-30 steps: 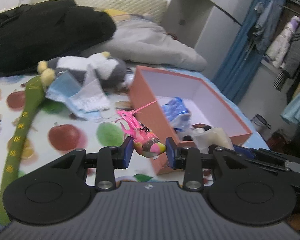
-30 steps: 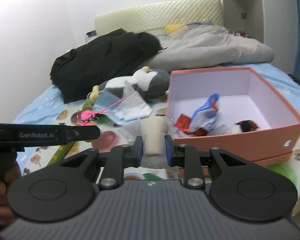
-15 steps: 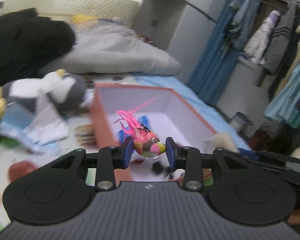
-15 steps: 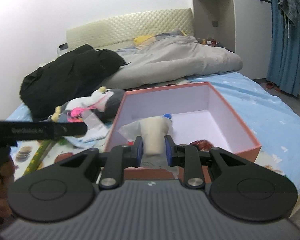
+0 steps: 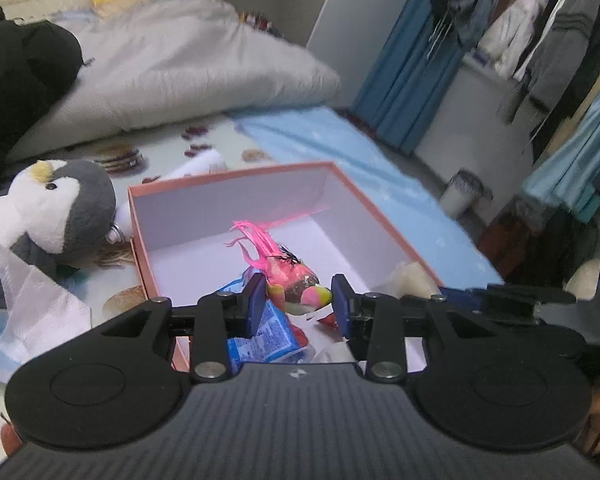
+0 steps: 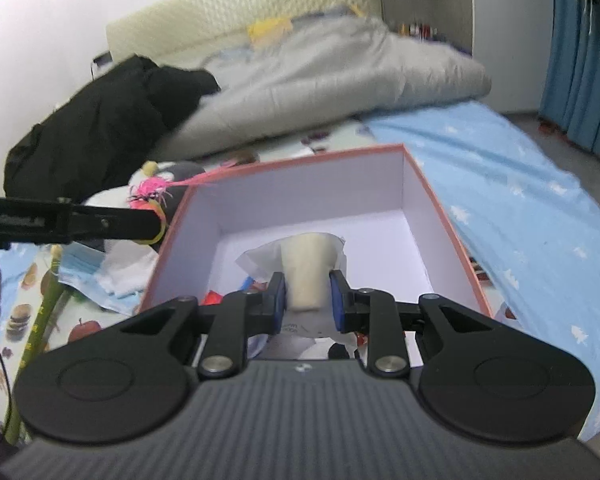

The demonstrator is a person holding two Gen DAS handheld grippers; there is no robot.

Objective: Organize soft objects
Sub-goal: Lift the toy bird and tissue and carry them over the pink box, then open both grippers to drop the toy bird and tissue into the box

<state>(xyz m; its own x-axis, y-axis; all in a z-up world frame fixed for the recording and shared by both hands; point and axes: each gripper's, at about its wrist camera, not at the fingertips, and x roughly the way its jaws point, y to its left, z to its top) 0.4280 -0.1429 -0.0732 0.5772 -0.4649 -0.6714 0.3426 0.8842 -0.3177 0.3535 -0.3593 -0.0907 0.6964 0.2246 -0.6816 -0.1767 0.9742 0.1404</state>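
My left gripper (image 5: 299,299) is shut on a small pink feathered bird toy (image 5: 290,276) and holds it over the near part of the open salmon box (image 5: 236,174). The box holds a blue packet (image 5: 262,330) and other small items. My right gripper (image 6: 307,297) is shut on a cream soft object wrapped in tissue (image 6: 308,264) and holds it above the same box (image 6: 300,160). In the right wrist view the left gripper (image 6: 162,222) with the bird toy (image 6: 152,192) sits at the box's left edge.
A penguin plush (image 5: 56,208) and white tissue (image 5: 32,308) lie left of the box on the fruit-print sheet. A grey duvet (image 5: 172,68) and black jacket (image 6: 100,120) lie behind. A green plush snake (image 6: 40,320) lies at left. Clothes hang at right (image 5: 560,40).
Both grippers have moved forward and over the box with their objects still held. The box now fills the middle of both views.
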